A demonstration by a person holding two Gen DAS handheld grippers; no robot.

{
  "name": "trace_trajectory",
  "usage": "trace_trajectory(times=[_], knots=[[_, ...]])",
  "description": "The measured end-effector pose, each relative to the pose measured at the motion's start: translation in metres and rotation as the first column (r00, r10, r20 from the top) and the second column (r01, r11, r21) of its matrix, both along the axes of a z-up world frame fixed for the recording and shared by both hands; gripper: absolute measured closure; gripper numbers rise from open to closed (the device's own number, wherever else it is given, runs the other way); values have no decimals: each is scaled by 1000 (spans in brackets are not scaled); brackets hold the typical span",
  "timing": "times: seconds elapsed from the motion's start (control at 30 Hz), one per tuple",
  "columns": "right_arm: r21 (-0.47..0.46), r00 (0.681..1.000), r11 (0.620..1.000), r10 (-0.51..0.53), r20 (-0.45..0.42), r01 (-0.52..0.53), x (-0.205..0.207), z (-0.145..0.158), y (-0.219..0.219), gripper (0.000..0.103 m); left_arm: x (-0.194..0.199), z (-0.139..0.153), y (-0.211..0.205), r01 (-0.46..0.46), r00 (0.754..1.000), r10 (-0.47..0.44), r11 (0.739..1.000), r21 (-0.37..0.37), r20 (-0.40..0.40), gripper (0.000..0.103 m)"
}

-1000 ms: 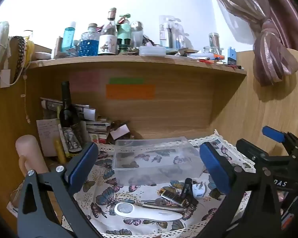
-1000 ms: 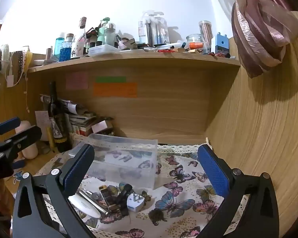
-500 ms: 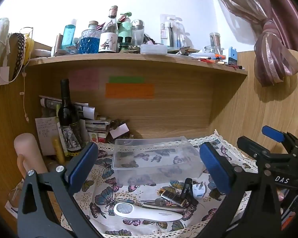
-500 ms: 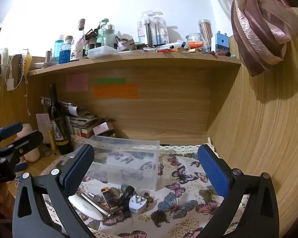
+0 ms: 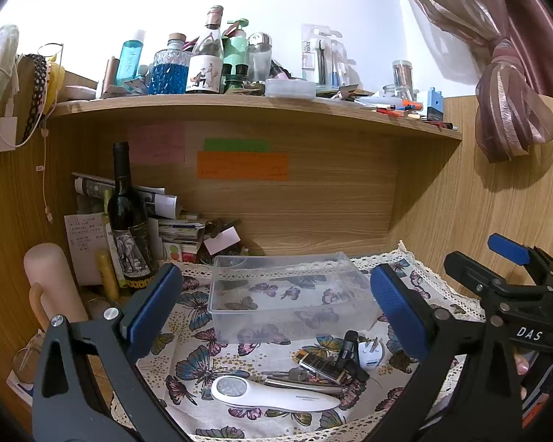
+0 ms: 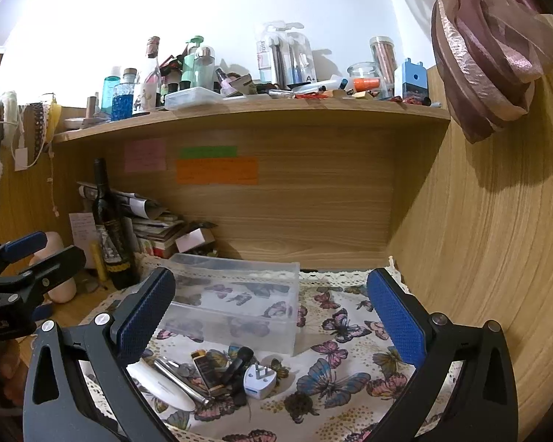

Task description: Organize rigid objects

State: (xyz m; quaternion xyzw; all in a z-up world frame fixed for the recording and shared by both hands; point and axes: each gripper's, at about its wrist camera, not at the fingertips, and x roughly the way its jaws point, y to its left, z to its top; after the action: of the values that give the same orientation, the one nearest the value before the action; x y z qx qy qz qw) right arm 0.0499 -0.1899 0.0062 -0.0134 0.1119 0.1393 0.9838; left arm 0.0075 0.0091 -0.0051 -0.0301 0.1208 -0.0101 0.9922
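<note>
Both grippers hover, jaws wide and empty, above a butterfly-print cloth (image 5: 188,331) on the tabletop. The left gripper (image 5: 276,316) and right gripper (image 6: 272,316) face an empty clear plastic rectangular box (image 5: 287,294). Just near of it lie a white handheld device (image 5: 272,397), a white plug adapter (image 6: 260,381) and a black-and-gold lighter (image 6: 206,368). Best approach: descend straight, grip one item across its narrow width, avoiding neighbours.

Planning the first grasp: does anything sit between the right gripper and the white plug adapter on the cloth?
Nothing visible does. The right gripper, jaws open, looks down at the white plug adapter, which lies uncovered at the pile's right edge.
</note>
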Motion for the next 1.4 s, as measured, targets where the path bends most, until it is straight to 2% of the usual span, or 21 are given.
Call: trace_trajectory(times=[1.4], knots=[[27, 1000, 1000, 4, 21, -4, -10, 2, 1, 0, -2, -2, -9, 1, 1000, -1, 1000, 1, 2, 0]])
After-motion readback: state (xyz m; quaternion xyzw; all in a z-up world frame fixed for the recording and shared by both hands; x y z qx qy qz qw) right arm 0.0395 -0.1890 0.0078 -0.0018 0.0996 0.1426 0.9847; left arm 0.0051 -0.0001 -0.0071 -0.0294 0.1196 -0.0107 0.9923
